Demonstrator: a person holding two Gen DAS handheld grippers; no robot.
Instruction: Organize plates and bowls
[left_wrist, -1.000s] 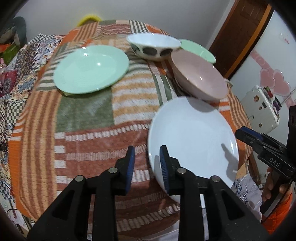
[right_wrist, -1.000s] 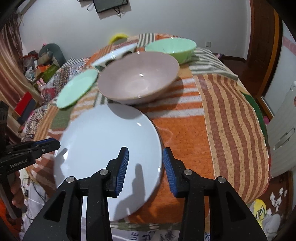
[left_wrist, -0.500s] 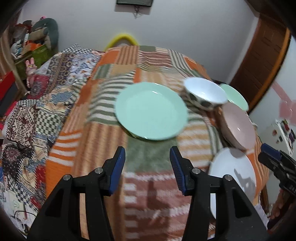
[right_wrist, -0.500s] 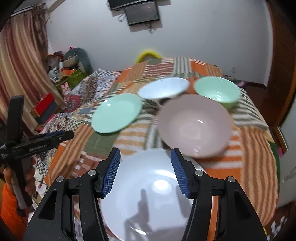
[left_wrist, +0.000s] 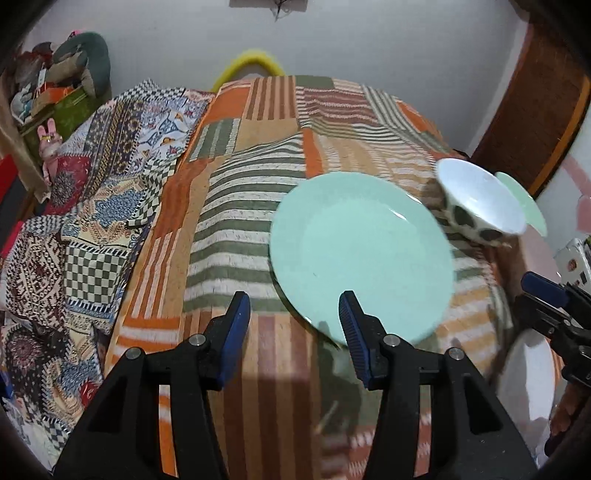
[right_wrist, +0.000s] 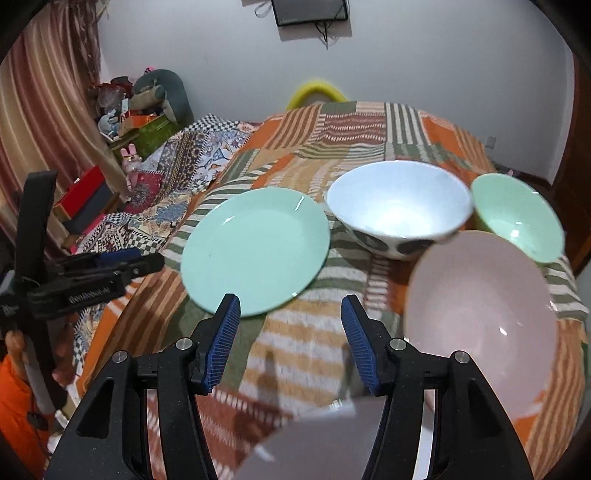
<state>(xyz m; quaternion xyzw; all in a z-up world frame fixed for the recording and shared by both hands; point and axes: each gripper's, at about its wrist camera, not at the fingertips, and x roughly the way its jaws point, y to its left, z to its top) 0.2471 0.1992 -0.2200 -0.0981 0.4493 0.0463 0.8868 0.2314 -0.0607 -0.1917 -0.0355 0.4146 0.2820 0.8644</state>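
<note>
A mint green plate lies on the striped patchwork cloth. My left gripper is open and empty just short of the plate's near edge. My right gripper is open and empty, above the cloth between the green plate and a pink bowl. A white spotted bowl and a green bowl stand behind. A white plate lies at the near edge, partly under my right gripper.
The cloth-covered table drops off at the left to a patterned blanket. Clutter and a stuffed toy stand by the far left wall. A wooden door is at the right.
Both grippers have opened wide and pulled back from the white plate. The left one has swung left toward the green plate; the right one has lifted and looks farther across the table.
</note>
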